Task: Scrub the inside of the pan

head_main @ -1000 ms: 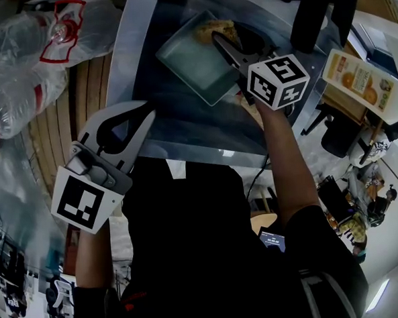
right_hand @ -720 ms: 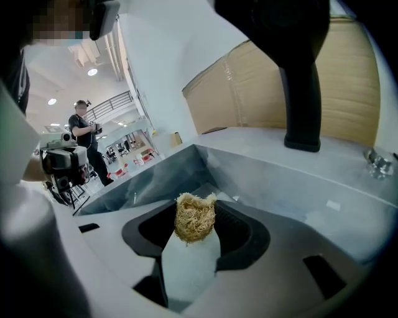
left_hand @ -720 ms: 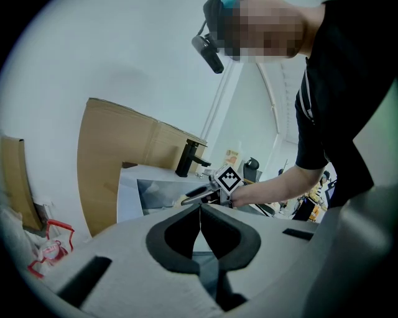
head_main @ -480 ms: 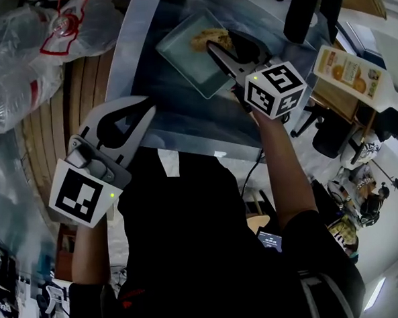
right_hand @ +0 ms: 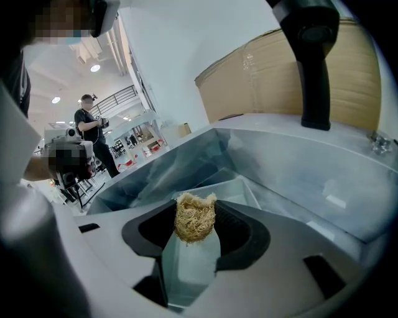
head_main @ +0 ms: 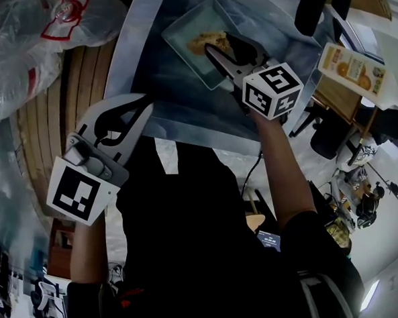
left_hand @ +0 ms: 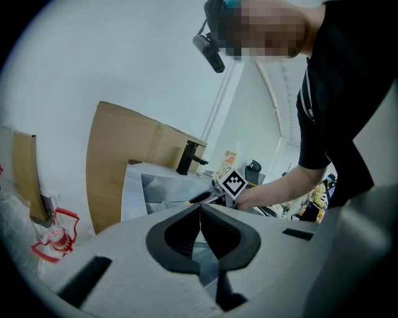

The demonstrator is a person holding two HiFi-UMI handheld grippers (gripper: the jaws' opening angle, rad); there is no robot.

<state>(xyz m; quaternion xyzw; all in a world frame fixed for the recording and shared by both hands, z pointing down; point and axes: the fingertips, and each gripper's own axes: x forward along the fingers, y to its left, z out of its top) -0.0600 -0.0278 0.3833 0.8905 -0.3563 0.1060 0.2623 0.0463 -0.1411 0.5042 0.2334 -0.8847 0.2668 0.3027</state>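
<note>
Both jaws of our right gripper (head_main: 211, 51) are clamped on a tan fibrous scrubbing pad (right_hand: 194, 216), which is held down inside the pale green rectangular metal pan (head_main: 180, 32) just ahead of them. Scrubbing seems under way, though we cannot judge how much remains. Our right arm reaches forward. Our left gripper (left_hand: 200, 216), jaws together and empty, hangs near our body, well apart from the pan.

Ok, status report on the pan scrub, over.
Right claw shut on scrubber, over pan. Left claw shut, empty, clear of sink. Nothing blocking.
</note>
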